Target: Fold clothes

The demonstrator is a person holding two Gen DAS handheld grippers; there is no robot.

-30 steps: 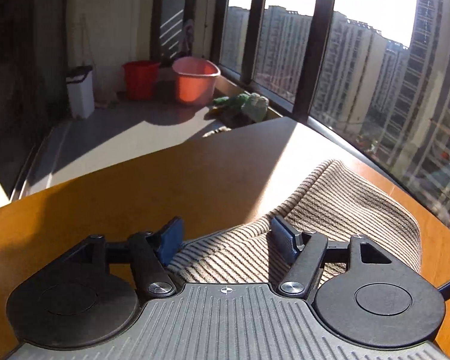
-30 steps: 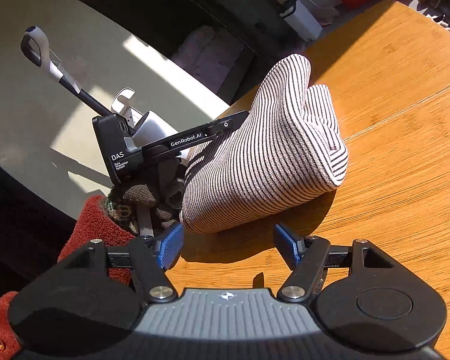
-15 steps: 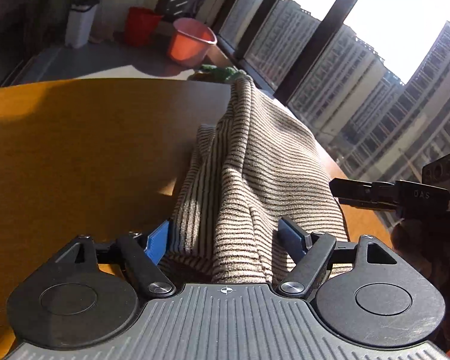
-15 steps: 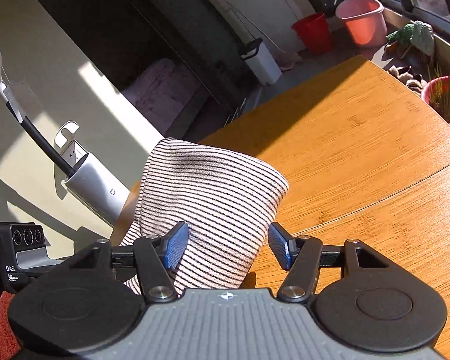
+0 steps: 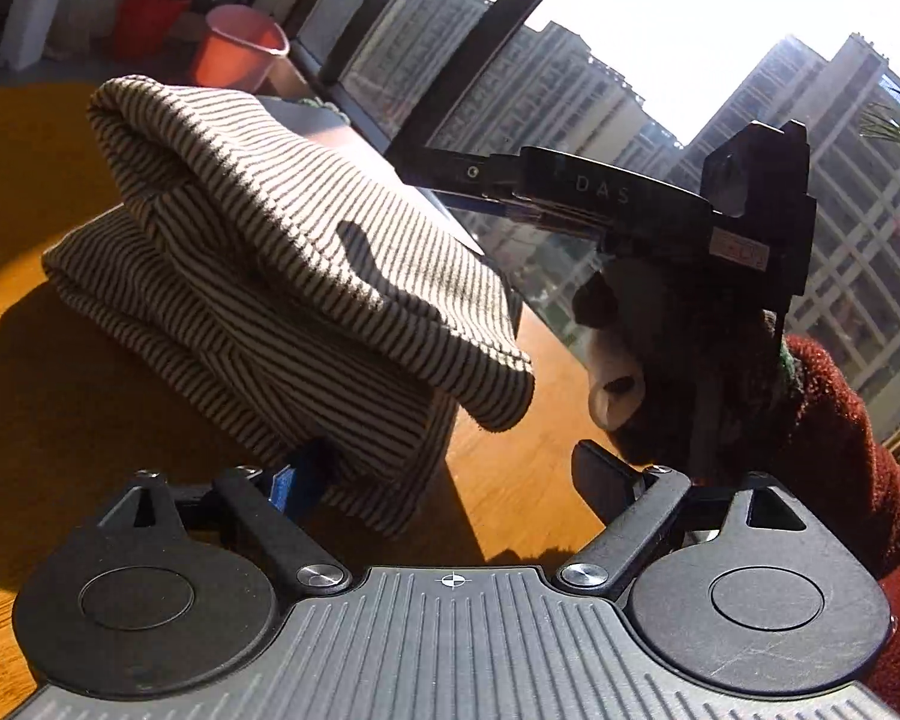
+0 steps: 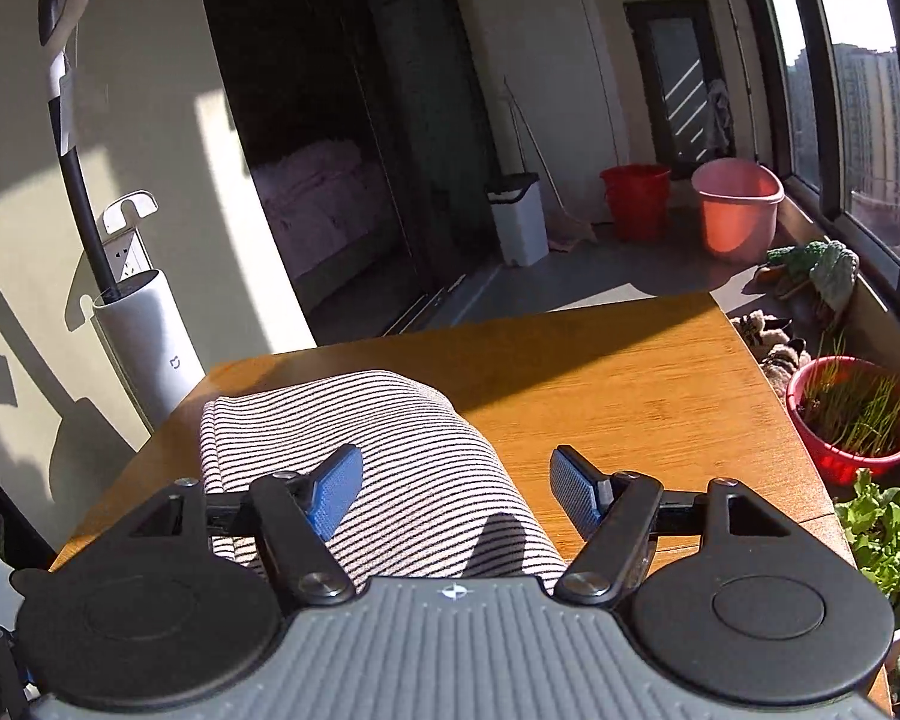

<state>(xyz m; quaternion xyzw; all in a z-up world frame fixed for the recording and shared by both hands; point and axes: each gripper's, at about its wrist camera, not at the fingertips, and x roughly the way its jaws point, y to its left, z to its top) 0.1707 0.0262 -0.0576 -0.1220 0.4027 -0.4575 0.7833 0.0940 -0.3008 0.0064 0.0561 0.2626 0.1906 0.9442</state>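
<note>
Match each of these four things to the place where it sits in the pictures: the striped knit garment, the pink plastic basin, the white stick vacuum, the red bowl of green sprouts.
Things:
1. striped knit garment
2. pink plastic basin
3. white stick vacuum
4. red bowl of green sprouts

Places:
A. against the cream wall
B. on the wooden table
C. below the table's window-side edge
D. on the far floor by the window

Pairs: 1-B, 2-D, 3-A, 4-C

Your left gripper (image 5: 450, 477) hangs with its jaws spread beside the folded striped garment (image 5: 270, 276) on the wooden table (image 5: 48, 396); your right gripper (image 5: 444, 171) reaches over the cloth.
</note>
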